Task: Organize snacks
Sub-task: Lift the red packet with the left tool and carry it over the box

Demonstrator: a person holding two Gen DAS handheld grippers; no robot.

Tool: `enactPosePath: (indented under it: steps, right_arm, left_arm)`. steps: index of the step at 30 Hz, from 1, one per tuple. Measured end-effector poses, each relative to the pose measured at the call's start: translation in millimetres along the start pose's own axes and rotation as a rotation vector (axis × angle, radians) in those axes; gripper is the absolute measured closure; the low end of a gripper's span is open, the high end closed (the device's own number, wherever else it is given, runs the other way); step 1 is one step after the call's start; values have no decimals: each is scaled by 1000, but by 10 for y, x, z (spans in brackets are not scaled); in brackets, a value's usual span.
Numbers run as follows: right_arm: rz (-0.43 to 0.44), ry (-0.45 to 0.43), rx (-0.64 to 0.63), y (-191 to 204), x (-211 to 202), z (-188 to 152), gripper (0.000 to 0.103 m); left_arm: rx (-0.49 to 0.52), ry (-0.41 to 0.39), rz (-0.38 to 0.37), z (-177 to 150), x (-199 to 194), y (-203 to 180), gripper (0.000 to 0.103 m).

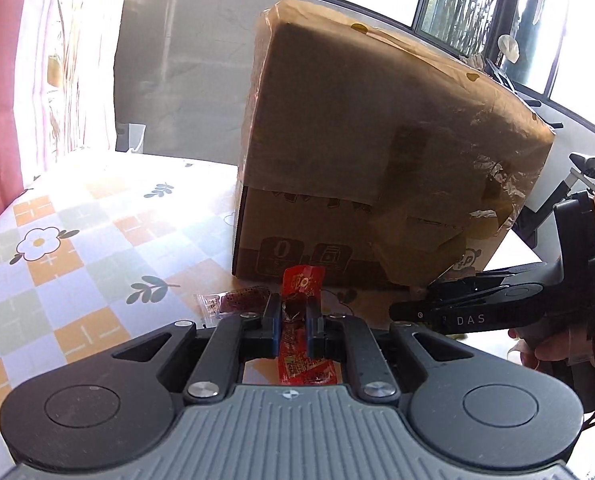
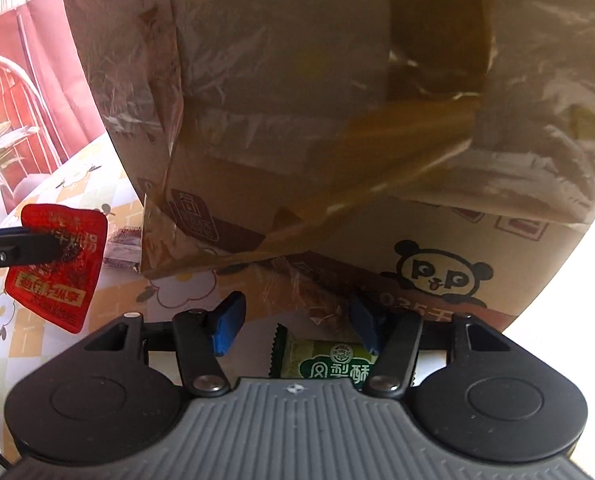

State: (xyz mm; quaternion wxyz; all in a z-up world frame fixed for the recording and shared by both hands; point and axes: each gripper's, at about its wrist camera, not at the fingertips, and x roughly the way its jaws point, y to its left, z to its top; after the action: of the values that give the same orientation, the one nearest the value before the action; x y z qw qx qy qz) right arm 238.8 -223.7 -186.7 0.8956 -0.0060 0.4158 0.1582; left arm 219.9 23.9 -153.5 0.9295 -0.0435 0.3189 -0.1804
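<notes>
Red snack packet [image 1: 297, 336], glossy, clamped in left tool [image 1: 293, 312]; right tool [image 2: 293, 322] gapes over green packet [image 2: 329, 360].

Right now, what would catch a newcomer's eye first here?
A big taped cardboard box fills the middle of the floral tablecloth. The left tool is shut on a red snack packet, and a green packet lies between the right tool's open jaws, near the box.

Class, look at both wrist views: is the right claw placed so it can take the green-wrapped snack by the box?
Probably yes. The right claw stands open with the green-wrapped snack lying on the table just under it, nothing between them. The cardboard box sits close behind, leaving little room.
</notes>
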Motion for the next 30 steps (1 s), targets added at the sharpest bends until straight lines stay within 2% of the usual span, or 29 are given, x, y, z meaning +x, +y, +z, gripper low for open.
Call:
enactPosePath:
  steps: [2, 7, 17, 19, 20, 21, 30]
  right_arm:
    - [-1, 13, -2, 25, 14, -9, 47]
    - [45, 43, -20, 128, -52, -41, 55]
    - [-5, 33, -148, 306, 66, 69, 55]
    - [5, 41, -155, 320, 90, 66, 60]
    - [10, 44, -155, 319, 85, 57, 69]
    - [16, 44, -148, 318, 78, 49, 84]
    - [80, -29, -57, 321, -311, -112, 84]
  left_arm:
    - [-4, -2, -2, -5, 1, 15, 91]
    - [-14, 2, -12, -34, 32, 18, 91]
    - [-18, 4, -23, -52, -18, 28, 91]
    - [-18, 5, -25, -51, -29, 27, 91]
    - [-17, 4, -27, -51, -36, 25, 91]
    - [-15, 3, -28, -48, -41, 19, 91]
    - [-1, -7, -33, -36, -111, -46, 91]
